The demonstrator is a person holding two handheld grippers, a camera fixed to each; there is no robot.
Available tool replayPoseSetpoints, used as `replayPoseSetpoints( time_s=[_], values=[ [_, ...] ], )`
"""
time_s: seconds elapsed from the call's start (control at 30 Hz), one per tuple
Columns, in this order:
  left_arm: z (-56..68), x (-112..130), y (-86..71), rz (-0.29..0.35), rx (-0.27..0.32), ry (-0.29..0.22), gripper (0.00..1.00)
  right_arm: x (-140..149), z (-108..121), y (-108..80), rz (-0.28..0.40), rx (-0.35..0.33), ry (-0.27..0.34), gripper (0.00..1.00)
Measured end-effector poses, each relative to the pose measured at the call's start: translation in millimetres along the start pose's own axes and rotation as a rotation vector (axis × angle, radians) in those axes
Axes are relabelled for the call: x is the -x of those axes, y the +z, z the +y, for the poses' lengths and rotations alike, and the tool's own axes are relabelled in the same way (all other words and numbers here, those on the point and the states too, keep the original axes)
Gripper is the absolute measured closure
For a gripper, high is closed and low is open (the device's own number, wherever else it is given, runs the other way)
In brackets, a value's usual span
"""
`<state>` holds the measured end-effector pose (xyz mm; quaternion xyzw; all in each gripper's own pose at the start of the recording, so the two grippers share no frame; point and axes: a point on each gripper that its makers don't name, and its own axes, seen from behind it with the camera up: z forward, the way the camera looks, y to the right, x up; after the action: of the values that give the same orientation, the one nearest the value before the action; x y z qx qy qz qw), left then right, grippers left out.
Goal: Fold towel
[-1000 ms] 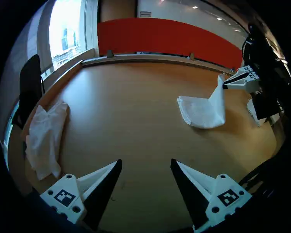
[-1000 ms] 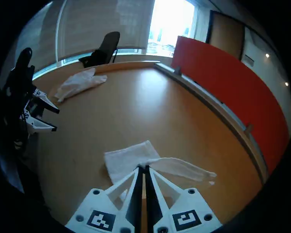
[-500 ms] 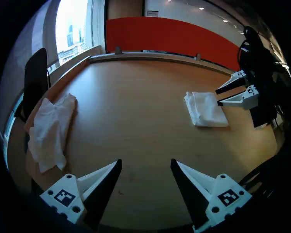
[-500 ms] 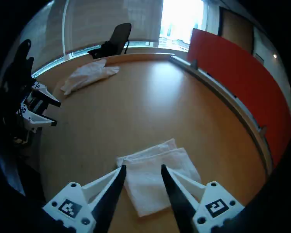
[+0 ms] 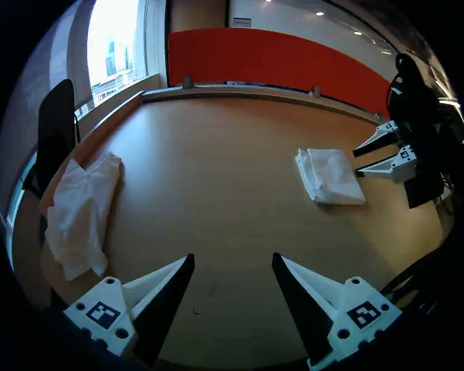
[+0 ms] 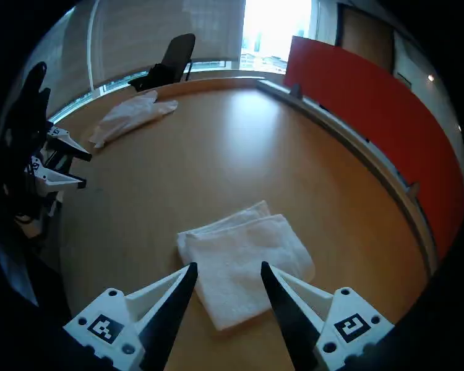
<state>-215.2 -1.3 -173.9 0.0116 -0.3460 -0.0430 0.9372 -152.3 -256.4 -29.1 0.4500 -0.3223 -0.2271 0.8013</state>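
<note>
Two towels [image 5: 330,176] [image 5: 80,207], two grippers [image 5: 232,256] [image 6: 229,264], one chair [image 5: 52,133]

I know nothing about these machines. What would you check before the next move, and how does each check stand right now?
1. The folded towel lies flat on the table: ok.
2. The right gripper is open and holds nothing, with its fingertips at the towel's near edge: ok.
3. The left gripper is open and holds nothing: ok.
4. The crumpled towel is folded too: not ok. It lies bunched up near the table's edge by the chair.
5. The bare table between the two towels is free of clutter: ok.
6. The hidden layers of the folded towel line up: cannot tell.
</note>
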Motion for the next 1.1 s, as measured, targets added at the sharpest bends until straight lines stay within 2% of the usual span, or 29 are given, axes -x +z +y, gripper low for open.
replayPoseSetpoints(
  time_s=[0.6,1.1],
  values=[
    [5.9,1.0,-0.3,-0.006,0.007,0.010,0.07,46.9,-2.9,-1.7,-0.065,0.024,0.047,0.21],
    [10.8,1.2,0.7,-0.008,0.014,0.015,0.07,87.2,-11.4,0.3,-0.128,0.017,0.081,0.23]
  ],
)
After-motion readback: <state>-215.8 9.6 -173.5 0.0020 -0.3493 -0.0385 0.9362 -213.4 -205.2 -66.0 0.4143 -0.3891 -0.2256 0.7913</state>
